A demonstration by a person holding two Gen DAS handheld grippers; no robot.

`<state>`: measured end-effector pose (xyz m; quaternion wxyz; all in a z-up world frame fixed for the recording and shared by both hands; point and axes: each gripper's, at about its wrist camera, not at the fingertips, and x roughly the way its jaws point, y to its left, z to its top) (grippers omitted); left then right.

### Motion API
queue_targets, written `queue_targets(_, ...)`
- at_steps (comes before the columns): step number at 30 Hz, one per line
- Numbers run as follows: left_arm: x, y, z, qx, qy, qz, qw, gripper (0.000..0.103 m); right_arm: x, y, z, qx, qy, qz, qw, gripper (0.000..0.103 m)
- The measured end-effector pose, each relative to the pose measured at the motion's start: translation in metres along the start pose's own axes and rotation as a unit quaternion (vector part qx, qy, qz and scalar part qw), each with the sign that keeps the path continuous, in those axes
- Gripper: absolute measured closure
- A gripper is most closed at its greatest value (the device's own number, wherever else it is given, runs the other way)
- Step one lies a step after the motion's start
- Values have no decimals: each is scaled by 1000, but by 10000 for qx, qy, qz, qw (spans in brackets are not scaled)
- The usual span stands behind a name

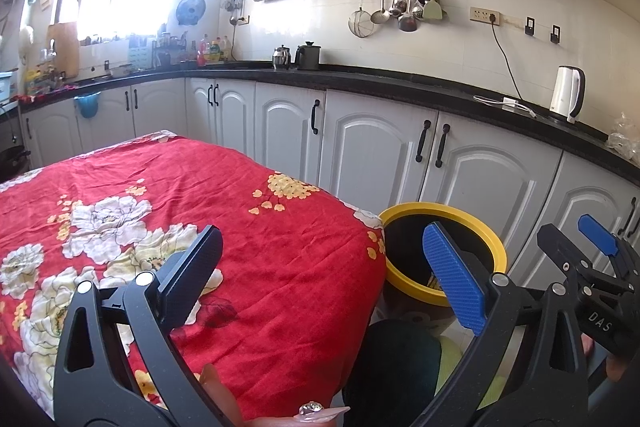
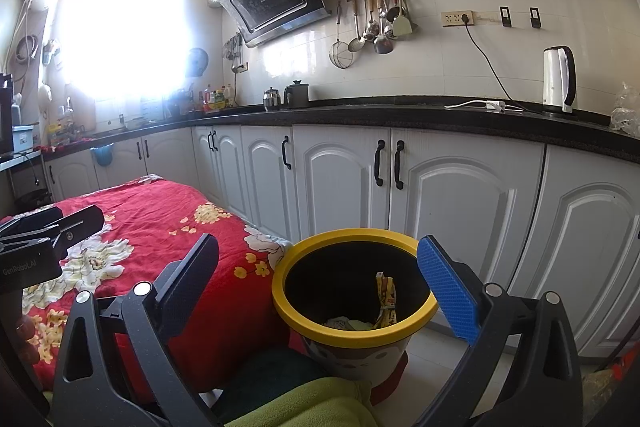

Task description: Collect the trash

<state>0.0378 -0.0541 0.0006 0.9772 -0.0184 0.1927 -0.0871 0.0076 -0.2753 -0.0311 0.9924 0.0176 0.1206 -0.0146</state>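
Both the left gripper [image 1: 324, 277] and right gripper [image 2: 320, 287] stood spread and empty; the yellow wrapper [image 2: 386, 301] in the bin [image 2: 316, 327] looked light, crinkly, best pinched at its upper end.

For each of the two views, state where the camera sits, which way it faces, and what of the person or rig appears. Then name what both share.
Left wrist: on the left gripper, facing the red floral tablecloth; open fingers, right gripper alongside.
Right wrist: on the right gripper, facing the yellow-rimmed bin; open fingers, left gripper at the edge.
Shared: bin, tablecloth, kettle.

R gripper [image 2: 316, 279] open, above yellow-rimmed bin [image 2: 354, 337], wrappers [image 2: 386, 301] inside
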Motion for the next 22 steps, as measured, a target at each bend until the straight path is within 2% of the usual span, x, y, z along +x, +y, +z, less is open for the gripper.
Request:
queue_targets(10,4,3,-1,87,172,-54,9998,11,8,-4,4,164,190,25,9997,6)
queue_targets(12,6,10,2,-28,306,-82,9995,11,14,-1,9,250,303,100,9992,6)
queue_targets(14,7,33,8,-376,527,28,9979,11,23,13,16,121,364,212,9990,6)
queue_targets(15,7,47,10,-519,605,160,9967,11,29,24,20,43,401,353,9986,6)
queue_targets(17,1,91,15,-808,692,654,9922,11,44,63,32,-146,573,826,9948,6)
queue_targets(18,-6,125,17,-1017,724,1131,9857,11,52,90,38,-265,697,1105,9911,6)
queue_targets(19,-12,148,18,-1179,706,1392,9807,11,59,118,43,-349,811,1457,9854,6)
queue_targets(20,-24,184,18,-1382,663,1882,9701,11,65,157,46,-474,949,1966,9747,6)
queue_targets(21,-37,219,16,-1551,667,2403,9559,11,69,197,47,-669,1113,2403,9620,6)
queue_targets(22,-46,244,13,-1631,707,2726,9456,11,71,236,46,-873,1296,2777,9479,6)
